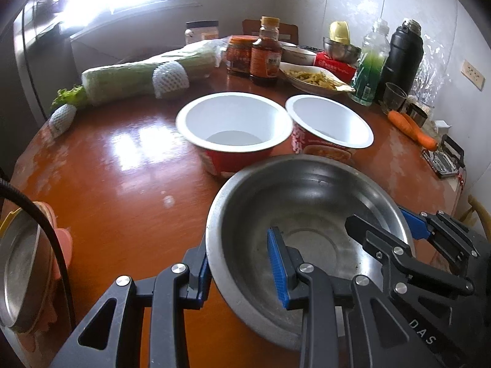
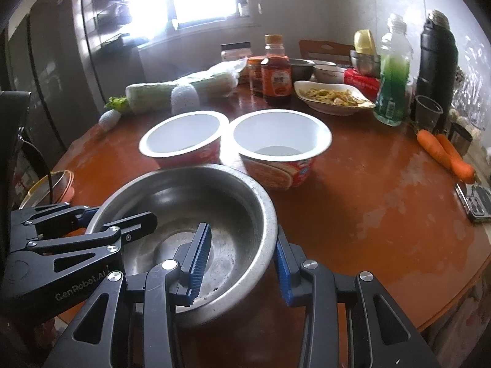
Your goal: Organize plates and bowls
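A steel bowl (image 1: 307, 202) (image 2: 184, 190) sits empty at the near edge of the round brown table (image 1: 122, 184). My left gripper (image 1: 241, 268) (image 2: 115, 214) is shut on its left rim, one blue pad inside and one outside. My right gripper (image 2: 242, 268) (image 1: 383, 224) is shut on the right rim in the same way. Just behind the bowl stand two empty red paper bowls with white insides, one on the left (image 1: 233, 122) (image 2: 184, 136) and one on the right (image 1: 330, 119) (image 2: 282, 133). A steel plate (image 1: 21, 270) lies at the table's left edge.
At the back are wrapped vegetables (image 1: 132, 76), sauce jars (image 1: 265, 52), a dish of food (image 1: 310, 78), a green bottle (image 1: 369, 64) and a black flask (image 1: 402, 55). Carrots (image 2: 445, 153) and a phone (image 2: 478, 205) lie at the right. A black cable (image 1: 52, 230) crosses the steel plate.
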`<state>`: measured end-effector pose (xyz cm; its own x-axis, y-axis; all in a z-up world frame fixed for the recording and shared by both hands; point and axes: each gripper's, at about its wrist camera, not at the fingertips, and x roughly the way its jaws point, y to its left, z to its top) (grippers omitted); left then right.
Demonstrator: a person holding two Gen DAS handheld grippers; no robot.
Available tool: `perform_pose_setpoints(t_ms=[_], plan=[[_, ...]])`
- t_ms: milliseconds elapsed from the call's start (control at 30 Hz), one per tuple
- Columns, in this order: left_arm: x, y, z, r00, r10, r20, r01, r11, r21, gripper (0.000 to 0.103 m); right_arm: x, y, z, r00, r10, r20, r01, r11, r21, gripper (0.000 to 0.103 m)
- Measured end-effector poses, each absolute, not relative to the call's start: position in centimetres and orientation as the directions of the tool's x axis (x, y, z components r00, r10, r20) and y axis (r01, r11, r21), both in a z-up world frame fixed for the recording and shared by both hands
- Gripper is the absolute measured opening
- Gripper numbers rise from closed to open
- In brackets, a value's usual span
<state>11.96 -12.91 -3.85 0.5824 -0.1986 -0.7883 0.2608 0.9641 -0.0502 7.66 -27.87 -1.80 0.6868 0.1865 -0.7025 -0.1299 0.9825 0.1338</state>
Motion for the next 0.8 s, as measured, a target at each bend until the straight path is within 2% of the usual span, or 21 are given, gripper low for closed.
perform_pose_setpoints(t_ms=[300, 800], plan=[[10.3, -9.7, -2.4, 0.616, -0.175, -0.768, 0.219, 0.975, -0.046, 0.034, 6.9, -24.7, -0.5, 0.685, 0.211, -0.697, -0.197, 0.975, 0.102, 0.041], [8.9, -6.0, -3.0, 0.63, -0.126, -0.767, 0.162, 0.986, -0.028, 0.034, 6.4, -20.6, -0.5, 0.649, 0.255, -0.716, -0.294, 0.953, 0.074, 0.041]])
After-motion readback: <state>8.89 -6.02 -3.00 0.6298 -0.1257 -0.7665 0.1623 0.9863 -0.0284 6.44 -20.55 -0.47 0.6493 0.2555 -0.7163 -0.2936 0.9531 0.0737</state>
